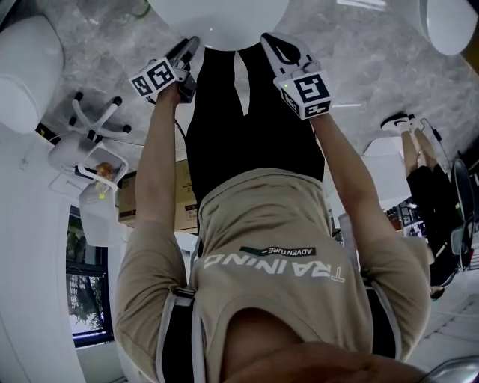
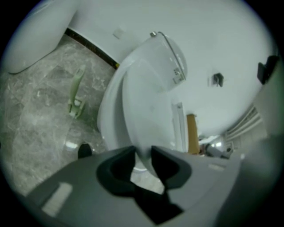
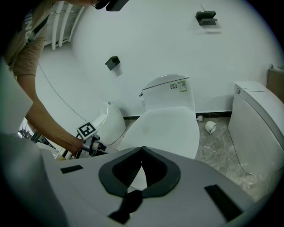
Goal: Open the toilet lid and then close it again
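The white toilet lid [image 3: 165, 127] lies low over the bowl, in front of the tank [image 3: 168, 91]. In the left gripper view the lid [image 2: 146, 106] runs away from me, and its near edge sits between the jaws of my left gripper [image 2: 143, 156], which press on it from both sides. From the right gripper view, the left gripper [image 3: 91, 141] shows at the lid's left front. My right gripper [image 3: 142, 150] hovers in front of the lid with its tips together and nothing between them. In the head view, the left gripper [image 1: 191, 46] and the right gripper [image 1: 271, 41] reach toward the lid [image 1: 217, 19].
A second white toilet [image 3: 257, 124] stands to the right, and a paper roll [image 3: 210, 127] lies on the grey stone floor between the two. A white fixture [image 3: 108, 122] stands left of the toilet. A green object [image 2: 76, 95] lies on the floor. The white wall is close behind.
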{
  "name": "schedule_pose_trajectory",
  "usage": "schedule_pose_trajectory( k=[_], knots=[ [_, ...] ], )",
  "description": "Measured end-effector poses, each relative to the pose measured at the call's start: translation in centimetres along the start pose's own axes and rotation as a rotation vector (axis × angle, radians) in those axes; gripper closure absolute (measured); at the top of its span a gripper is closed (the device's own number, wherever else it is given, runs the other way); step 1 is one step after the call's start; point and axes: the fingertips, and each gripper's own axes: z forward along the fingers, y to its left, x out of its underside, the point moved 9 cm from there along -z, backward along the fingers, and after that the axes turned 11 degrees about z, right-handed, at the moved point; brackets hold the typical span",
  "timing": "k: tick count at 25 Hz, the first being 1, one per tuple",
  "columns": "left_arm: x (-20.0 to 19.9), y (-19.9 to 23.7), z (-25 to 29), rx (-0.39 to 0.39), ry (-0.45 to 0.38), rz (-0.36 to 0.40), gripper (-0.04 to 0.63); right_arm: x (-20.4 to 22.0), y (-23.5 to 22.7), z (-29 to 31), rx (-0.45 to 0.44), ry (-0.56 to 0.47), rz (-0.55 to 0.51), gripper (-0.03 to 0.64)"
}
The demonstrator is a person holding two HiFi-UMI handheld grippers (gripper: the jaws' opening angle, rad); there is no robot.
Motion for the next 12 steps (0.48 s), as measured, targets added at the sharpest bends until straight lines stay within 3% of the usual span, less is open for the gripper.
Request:
schedule_pose_trajectory(
  k=[12],
  knots=[
    [-3.0,-3.1,-3.7,0.126,0.011,0.091,0.472,4.9,-1.5,-2.6,-0.005,0.173,-0.028,0.603]
  ],
)
